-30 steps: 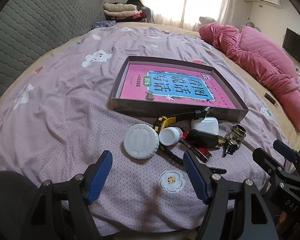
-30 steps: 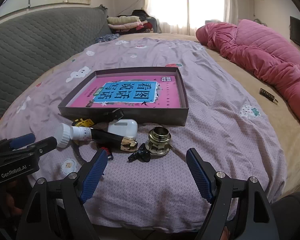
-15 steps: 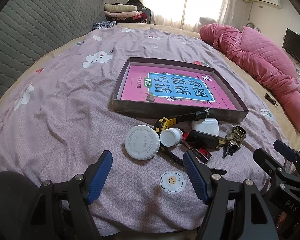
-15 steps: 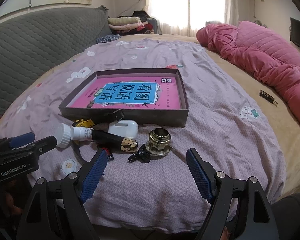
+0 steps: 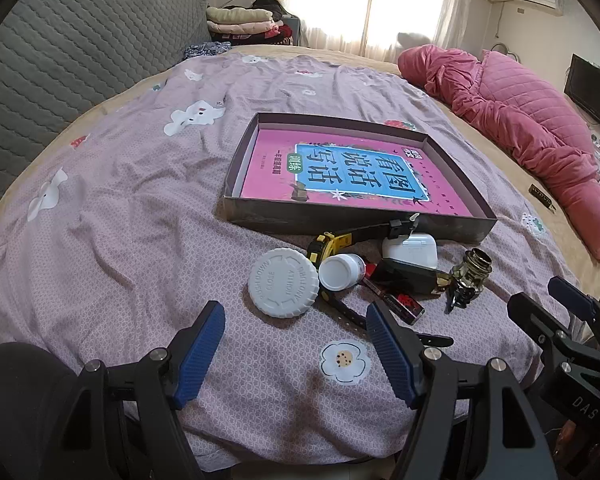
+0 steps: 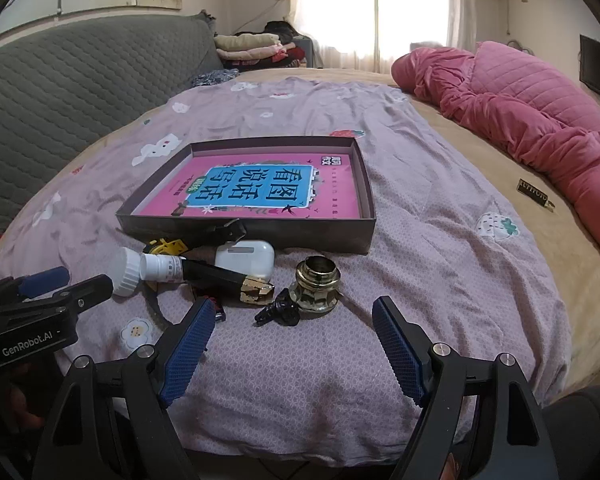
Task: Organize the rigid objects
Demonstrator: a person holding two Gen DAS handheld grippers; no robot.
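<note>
The small rigid things I have to sort lie in one tight heap on the bedsheet (image 5: 140, 208), just in front of the near wall of the shallow box (image 5: 340, 216). Nearest my left side is the big white lid (image 5: 283, 282) lying flat, with a small white bottle (image 5: 342, 271) on its side touching it; behind those sit a yellow tape measure (image 5: 327, 243) and a white earbud case (image 6: 245, 261), and a black case with a gold end (image 6: 224, 280) lies across the middle. On my right side the brass fitting (image 6: 315, 283) stands upright with a small black clip (image 6: 278, 313) just beside it. The box holds only a pink book (image 6: 260, 192) flat on its floor, so nothing from the heap is in yet, as I judge it

My left gripper (image 5: 296, 342) hangs wide apart and empty, just short of the lid; my right gripper (image 6: 294, 340) is equally wide and empty, lined up on the clip and the fitting

I judge the step in hand is the first pick. To do it well I would start with things at the edge of the heap, not the black case in its middle. The fitting is the cleanest one: come down square over it and close across its body. The lid lies flat on soft cloth, so it needs the fingers pressed down at its rim
</note>
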